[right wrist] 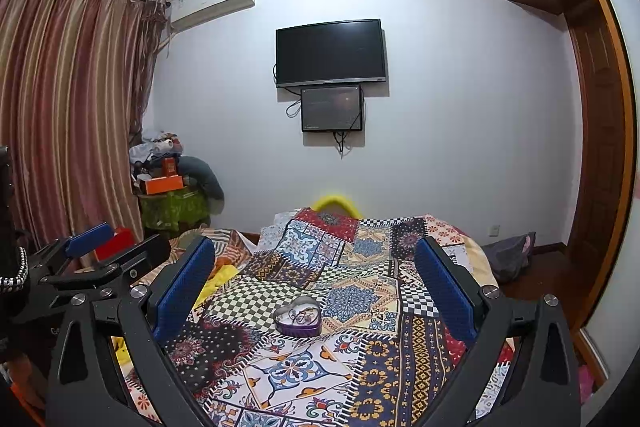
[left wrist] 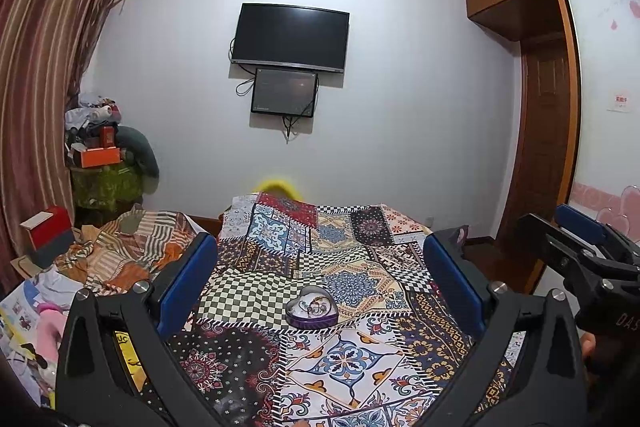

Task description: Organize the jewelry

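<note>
A purple heart-shaped tin lies open on the patchwork bedspread, with small jewelry pieces tangled inside it. It also shows in the right wrist view. My left gripper is open and empty, held above the bed with the tin between and ahead of its blue pads. My right gripper is open and empty too, the tin ahead between its pads. Each gripper shows at the edge of the other's view: the right one and the left one.
A rumpled striped blanket and clutter lie left of the bedspread. A red box and a piled green stand are by the curtain. A TV hangs on the far wall. A wooden wardrobe is at right.
</note>
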`<state>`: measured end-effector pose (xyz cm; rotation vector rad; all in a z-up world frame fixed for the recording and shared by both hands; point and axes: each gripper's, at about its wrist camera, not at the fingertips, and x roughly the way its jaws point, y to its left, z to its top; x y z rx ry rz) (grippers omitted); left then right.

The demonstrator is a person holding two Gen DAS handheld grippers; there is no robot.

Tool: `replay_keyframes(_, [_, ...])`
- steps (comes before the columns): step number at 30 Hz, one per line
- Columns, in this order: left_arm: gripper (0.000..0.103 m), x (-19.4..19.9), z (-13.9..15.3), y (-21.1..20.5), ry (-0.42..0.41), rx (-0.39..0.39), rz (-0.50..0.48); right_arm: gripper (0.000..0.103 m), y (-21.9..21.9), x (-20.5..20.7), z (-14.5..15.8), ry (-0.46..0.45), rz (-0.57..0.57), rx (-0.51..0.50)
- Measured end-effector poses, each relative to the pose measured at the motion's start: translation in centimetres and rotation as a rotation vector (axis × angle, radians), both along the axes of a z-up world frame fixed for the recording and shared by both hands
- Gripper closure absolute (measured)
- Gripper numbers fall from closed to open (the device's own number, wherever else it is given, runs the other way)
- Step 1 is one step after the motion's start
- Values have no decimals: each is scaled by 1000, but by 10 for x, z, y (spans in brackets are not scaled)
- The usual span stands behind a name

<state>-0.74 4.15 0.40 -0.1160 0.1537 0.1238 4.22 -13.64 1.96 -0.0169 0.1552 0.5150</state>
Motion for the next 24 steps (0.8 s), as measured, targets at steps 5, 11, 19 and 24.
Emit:
replay_keyframes(5, [0, 1, 0, -2, 5, 5, 0, 4, -1, 0, -1, 2, 1, 2])
replay_keyframes(11, [0, 3, -1, -2, 12, 2, -6, 4, -1, 1, -2, 4, 0, 1])
replay_keyframes(19, [0, 5, -1, -2, 15, 2, -14, 4, 1, 4, -2, 9, -1, -3])
replay_keyframes(24, [0, 8, -4, -4, 19, 9, -13, 4, 1, 7, -3, 19, -3, -2])
